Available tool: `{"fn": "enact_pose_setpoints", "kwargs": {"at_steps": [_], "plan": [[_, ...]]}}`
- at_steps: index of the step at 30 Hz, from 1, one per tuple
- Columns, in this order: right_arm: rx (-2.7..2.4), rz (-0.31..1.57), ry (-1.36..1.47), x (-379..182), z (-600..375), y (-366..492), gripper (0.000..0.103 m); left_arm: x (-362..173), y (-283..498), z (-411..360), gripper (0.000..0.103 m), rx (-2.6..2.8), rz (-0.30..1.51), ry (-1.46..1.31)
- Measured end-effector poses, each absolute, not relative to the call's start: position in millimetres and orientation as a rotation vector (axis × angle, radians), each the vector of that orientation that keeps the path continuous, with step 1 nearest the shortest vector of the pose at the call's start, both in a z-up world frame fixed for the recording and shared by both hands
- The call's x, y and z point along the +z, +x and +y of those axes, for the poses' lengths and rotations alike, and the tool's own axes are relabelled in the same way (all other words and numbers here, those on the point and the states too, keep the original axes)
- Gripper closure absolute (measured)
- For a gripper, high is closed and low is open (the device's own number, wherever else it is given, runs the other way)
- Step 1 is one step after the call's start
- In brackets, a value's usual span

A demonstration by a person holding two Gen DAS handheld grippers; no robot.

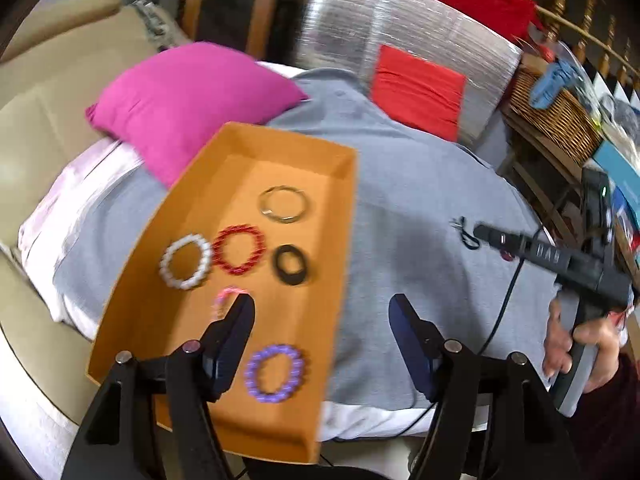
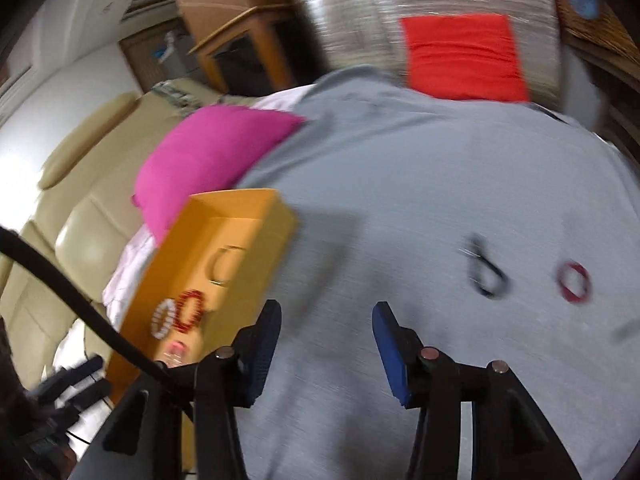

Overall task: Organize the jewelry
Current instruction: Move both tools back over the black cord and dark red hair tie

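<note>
An orange tray (image 1: 160, 280) lies on the grey cloth and holds several bracelets: white (image 1: 186, 262), red (image 1: 239, 249), black (image 1: 291, 265), silver (image 1: 283, 204), purple (image 1: 274, 373) and a pink one (image 1: 228, 294) partly hidden by my finger. My left gripper (image 1: 322, 320) is open and empty above the tray's right edge. My right gripper (image 2: 326, 320) is open and empty over bare cloth. It also shows in the left wrist view (image 1: 486, 234). A dark loop (image 2: 486, 270) and a red ring (image 2: 574, 282) lie on the cloth to its right. The tray (image 2: 248, 208) stands to its left.
A pink cushion (image 1: 188, 100) lies behind the tray. A red cloth (image 1: 418, 90) leans on a silver panel (image 1: 360, 32) at the back. A wicker basket (image 1: 560, 116) stands at the right. A beige sofa (image 1: 40, 120) is on the left. A black cable (image 1: 504, 308) crosses the cloth.
</note>
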State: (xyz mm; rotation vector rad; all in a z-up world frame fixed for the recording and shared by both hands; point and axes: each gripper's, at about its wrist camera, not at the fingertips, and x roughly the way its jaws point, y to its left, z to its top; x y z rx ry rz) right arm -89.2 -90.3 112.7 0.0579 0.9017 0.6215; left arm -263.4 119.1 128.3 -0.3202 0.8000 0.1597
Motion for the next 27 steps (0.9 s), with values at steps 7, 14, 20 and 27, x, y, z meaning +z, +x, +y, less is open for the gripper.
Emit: {"fn": "enact_pose_setpoints", "kwargs": {"at_steps": [7,14,20,27], "plan": [[0.498,0.886,0.144,93.3,-190.9,-78.2,0.051,140.0,-227.9,54.3,0.031,0.105,0.844,-0.21],[0.412,0.885,0.232,86.5,-252.5,-65.6,0.052,138.6,-174.7,-7.9,0.031,0.093,0.816,-0.08],[0.397,0.875,0.218,92.9,-270.5,-64.4,0.051,119.6,-114.7,-52.4,0.031,0.12,0.763,0.006],[0.365,0.894,0.22,87.7,-281.2,-52.8,0.051,102.7,-76.1,-65.4,0.031,0.1,0.732,0.001]]}}
